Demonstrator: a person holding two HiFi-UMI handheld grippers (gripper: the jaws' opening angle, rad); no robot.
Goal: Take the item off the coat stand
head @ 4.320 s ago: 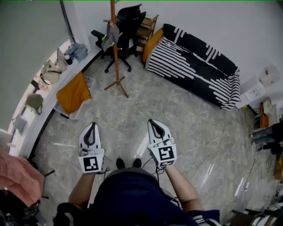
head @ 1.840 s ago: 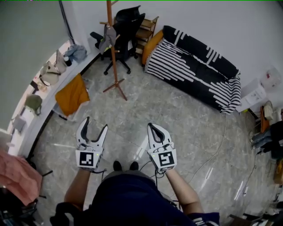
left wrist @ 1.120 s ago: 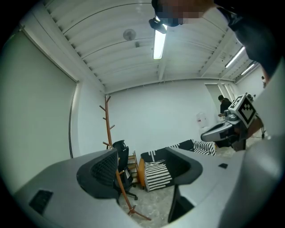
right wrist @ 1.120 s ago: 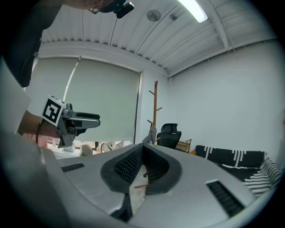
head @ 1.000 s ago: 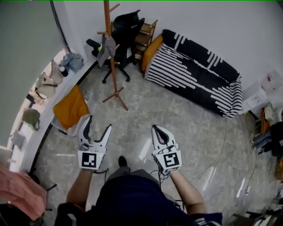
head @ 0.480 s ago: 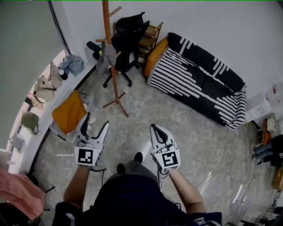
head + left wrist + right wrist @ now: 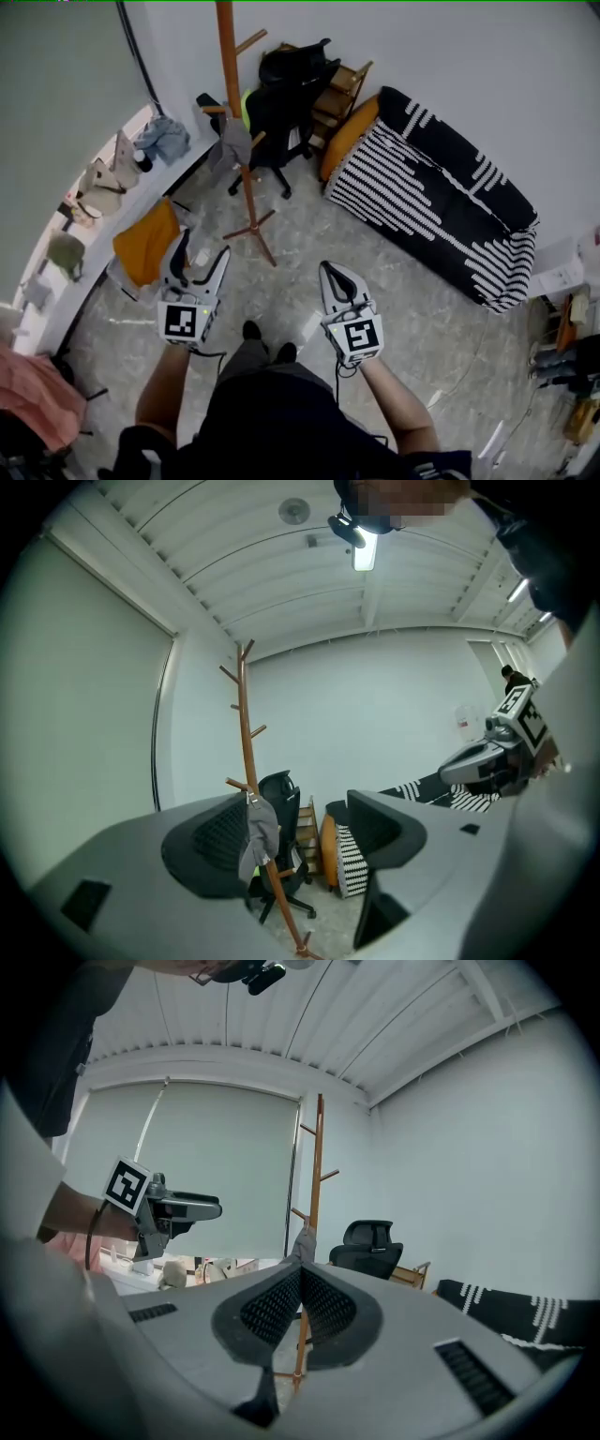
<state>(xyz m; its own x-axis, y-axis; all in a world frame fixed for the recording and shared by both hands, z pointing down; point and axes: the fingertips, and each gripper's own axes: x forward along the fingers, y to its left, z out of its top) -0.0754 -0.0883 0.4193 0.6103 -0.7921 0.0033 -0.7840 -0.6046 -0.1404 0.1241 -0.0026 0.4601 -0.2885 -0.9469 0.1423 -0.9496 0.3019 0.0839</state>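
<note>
Along the left edge of the head view a white ledge (image 7: 58, 298) curves beside the wall, carrying several bags and a blue-grey bundle. An orange cloth (image 7: 145, 242) hangs over its rim toward the floor (image 7: 300, 239), just beside the left tongs (image 7: 200, 246), which leaves little room on that side. These tongs are held wide and grip nothing. In the left gripper view the coat stand (image 7: 246, 733) shows through the gap between the two tips, well apart from them.

A grey cap (image 7: 259, 832) hangs from a low peg on the stand's pole, roughly halfway up, while the upper pegs are bare. In the head view the stand's spread feet sit above and to the right of the left tongs, with bare floor between. A black office chair (image 7: 286, 94) stands close behind the pole in the upper centre, its wheeled base near the stand's feet.

Right of the chair, an orange cushion (image 7: 349, 139) leans at the near end of a black-and-white striped sofa (image 7: 441, 192) that runs along the wall toward the right edge. The right tongs (image 7: 330, 269) sit at lower centre, tips pressed together on nothing. A broad stretch of open floor lies between them and the sofa's front edge.
</note>
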